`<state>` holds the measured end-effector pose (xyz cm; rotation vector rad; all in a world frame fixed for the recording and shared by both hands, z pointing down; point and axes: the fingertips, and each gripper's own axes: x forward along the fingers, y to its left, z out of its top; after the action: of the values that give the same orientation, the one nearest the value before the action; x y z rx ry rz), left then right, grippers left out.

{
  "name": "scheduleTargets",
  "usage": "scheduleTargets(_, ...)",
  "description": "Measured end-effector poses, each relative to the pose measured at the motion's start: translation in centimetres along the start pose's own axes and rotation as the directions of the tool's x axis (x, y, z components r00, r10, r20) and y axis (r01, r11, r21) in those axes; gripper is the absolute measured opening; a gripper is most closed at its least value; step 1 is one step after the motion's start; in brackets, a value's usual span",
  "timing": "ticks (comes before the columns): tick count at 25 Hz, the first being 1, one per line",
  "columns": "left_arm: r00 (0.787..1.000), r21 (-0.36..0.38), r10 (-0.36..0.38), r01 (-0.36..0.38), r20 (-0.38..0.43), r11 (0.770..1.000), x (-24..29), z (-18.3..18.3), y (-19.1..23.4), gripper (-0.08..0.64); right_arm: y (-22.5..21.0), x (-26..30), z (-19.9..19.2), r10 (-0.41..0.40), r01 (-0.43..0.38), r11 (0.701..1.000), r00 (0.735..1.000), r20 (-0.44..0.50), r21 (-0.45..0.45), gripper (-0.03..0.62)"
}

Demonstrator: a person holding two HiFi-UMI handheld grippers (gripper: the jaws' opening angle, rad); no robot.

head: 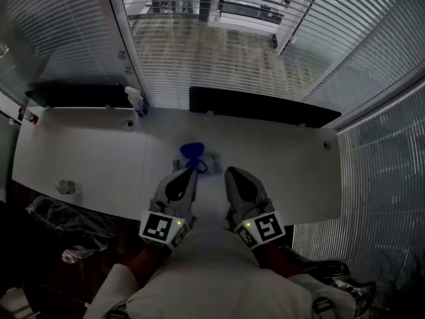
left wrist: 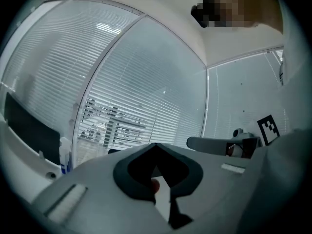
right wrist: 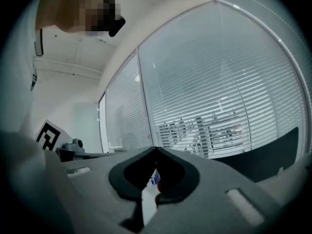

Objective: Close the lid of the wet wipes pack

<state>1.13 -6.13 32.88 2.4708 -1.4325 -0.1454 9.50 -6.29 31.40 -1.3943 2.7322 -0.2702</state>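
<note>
The wet wipes pack (head: 202, 162) lies flat near the middle of the white table (head: 93, 158), its blue lid (head: 192, 150) standing up open. My left gripper (head: 188, 172) is held just in front of the pack, its tips almost at the pack's near edge. To its right, my right gripper (head: 232, 173) is a little apart from the pack. Both grippers tilt upward. In the left gripper view the jaws (left wrist: 156, 145) meet at the tip with nothing held. In the right gripper view the jaws (right wrist: 156, 148) are likewise shut and empty.
A spray bottle (head: 136, 100) and a small round object (head: 129, 125) stand at the table's back left. Dark low panels (head: 262, 107) line the far edge, with glass walls and blinds behind. A small clear item (head: 66, 187) sits near the front left edge.
</note>
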Motion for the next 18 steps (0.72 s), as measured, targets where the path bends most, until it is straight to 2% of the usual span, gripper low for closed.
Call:
scheduleTargets(7,0.995,-0.004,0.061,-0.061,-0.079,0.998,0.0,-3.2,3.2,0.003,-0.9,1.9,-2.4,0.031,-0.036,0.998,0.995,-0.097,-0.045,0.0)
scheduleTargets(13,0.982,-0.005,0.111,-0.113,-0.151,0.994,0.5,-6.2,6.4,0.003,-2.3,4.5,-6.1,0.042,-0.065,0.992,0.981,-0.191,-0.111,0.0)
scheduleTargets(18,0.957,-0.015,0.132,-0.141,-0.258,0.99,0.8,-11.0,9.3,0.002,-4.1,6.6,-10.7,0.049,-0.098,0.984,0.953,-0.298,-0.151,0.0)
